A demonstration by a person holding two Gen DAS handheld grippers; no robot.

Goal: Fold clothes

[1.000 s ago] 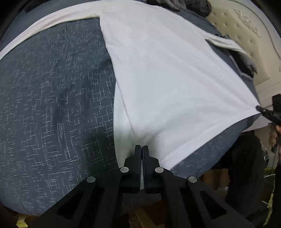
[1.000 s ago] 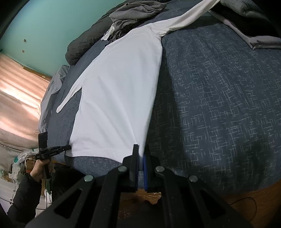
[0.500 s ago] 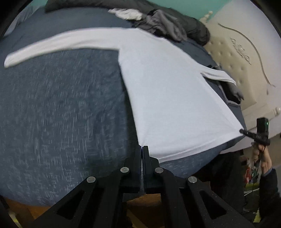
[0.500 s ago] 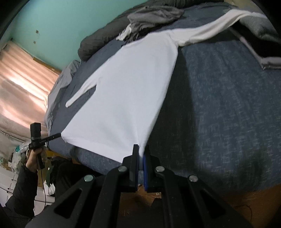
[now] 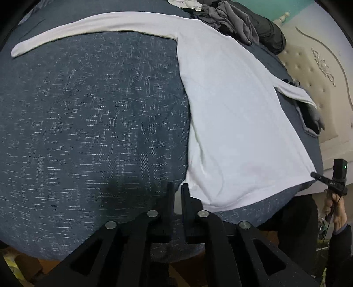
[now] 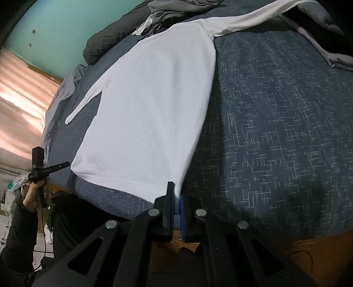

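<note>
White long-sleeved shirt (image 5: 238,123) spread flat

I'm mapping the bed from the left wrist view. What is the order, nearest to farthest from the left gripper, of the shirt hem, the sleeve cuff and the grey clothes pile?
1. Shirt hem, just right of the left gripper.
2. Sleeve cuff, far left.
3. Grey clothes pile, top right, beyond the shoulder.

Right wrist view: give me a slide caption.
Right gripper pinching the hem corner of a white shirt spread flat on a blue bed.
</note>
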